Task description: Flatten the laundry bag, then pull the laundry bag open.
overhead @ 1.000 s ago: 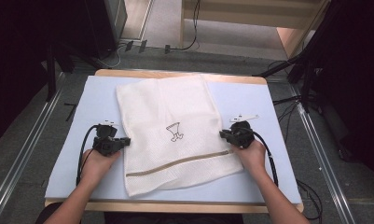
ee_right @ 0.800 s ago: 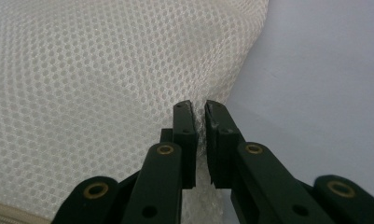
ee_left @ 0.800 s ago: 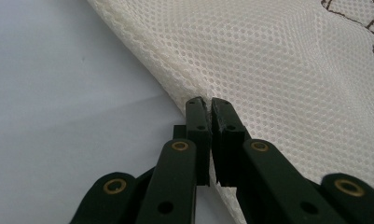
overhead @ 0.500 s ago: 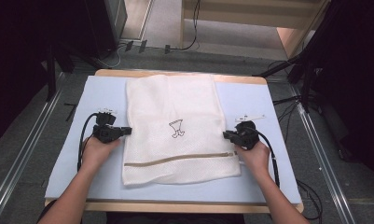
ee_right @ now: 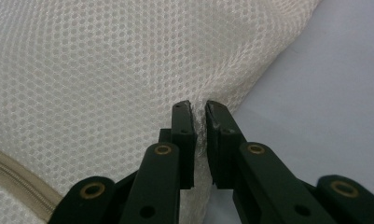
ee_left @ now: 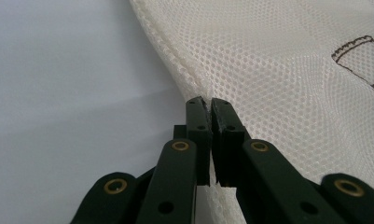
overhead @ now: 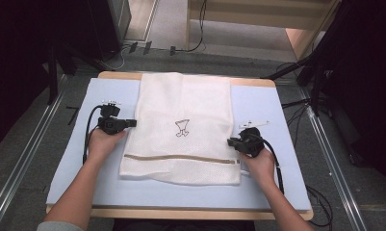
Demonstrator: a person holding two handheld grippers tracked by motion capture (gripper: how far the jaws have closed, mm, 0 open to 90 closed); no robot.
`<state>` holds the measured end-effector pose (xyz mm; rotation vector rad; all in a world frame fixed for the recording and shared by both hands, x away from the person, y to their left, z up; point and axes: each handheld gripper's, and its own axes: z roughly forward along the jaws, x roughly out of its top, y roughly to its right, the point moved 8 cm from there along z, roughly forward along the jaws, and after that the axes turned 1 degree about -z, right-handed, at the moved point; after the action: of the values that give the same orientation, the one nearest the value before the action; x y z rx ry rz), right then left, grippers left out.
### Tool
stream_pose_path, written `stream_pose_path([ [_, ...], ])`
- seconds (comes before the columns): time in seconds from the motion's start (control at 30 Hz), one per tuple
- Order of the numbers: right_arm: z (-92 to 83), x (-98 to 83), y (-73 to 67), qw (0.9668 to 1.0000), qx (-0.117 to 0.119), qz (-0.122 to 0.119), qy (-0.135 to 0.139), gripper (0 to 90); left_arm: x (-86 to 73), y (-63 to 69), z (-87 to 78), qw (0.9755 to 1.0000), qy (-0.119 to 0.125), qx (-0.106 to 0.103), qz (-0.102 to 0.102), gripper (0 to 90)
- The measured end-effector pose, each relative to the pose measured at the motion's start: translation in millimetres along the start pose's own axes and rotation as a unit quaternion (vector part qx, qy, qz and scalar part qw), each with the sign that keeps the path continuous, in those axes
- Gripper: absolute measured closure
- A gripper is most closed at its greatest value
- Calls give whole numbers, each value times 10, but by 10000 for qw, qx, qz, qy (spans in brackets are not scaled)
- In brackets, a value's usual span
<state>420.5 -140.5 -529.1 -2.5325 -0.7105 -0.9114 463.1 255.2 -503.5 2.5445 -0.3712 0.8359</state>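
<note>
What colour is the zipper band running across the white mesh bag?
Beige, on the white mesh laundry bag; the zipper band shows best in the high view.

left tool (overhead: 133,123) shifted farther up the table, mesh bag (overhead: 181,130) pulled straighter

Lab corner, dim at the edges, brighter at the far side.
Tabletop (overhead: 277,110) has a pale blue cover over a wooden board. Grey carpet floor (overhead: 32,159) around it, metal rails (overhead: 17,178) on both sides. Black cables (overhead: 200,29) trail across the floor beyond, past a light wooden unit (overhead: 296,38); dark equipment stands left and right.
</note>
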Motion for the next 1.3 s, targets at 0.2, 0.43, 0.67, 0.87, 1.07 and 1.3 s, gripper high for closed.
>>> stream_pose_path([
  [0.2, 63, 51, 54, 9998, 53, 92, 165, 805, 60, -70, 28, 10000, 42, -56, -48, 865],
  [0.43, -4, 35, 81, 9998, 56, 17, 165, 685, 42, -4, -45, 9998, 40, -180, 89, 670],
  [0.67, -129, 36, 125, 9996, 83, 72, 275, 617, 2, 71, -106, 9995, -28, -269, 172, 399],
  [0.87, -182, 42, 118, 9994, 172, 111, 285, 581, 26, 161, -202, 9984, 120, -517, 209, 299],
  [1.07, -229, 71, 72, 9989, 238, 28, 395, 608, 23, 256, -259, 9966, 111, -715, 383, 265],
  [1.3, -341, 49, 2, 9988, 274, 18, 410, 609, 23, 408, -355, 9965, -10, -709, 437, 358],
])
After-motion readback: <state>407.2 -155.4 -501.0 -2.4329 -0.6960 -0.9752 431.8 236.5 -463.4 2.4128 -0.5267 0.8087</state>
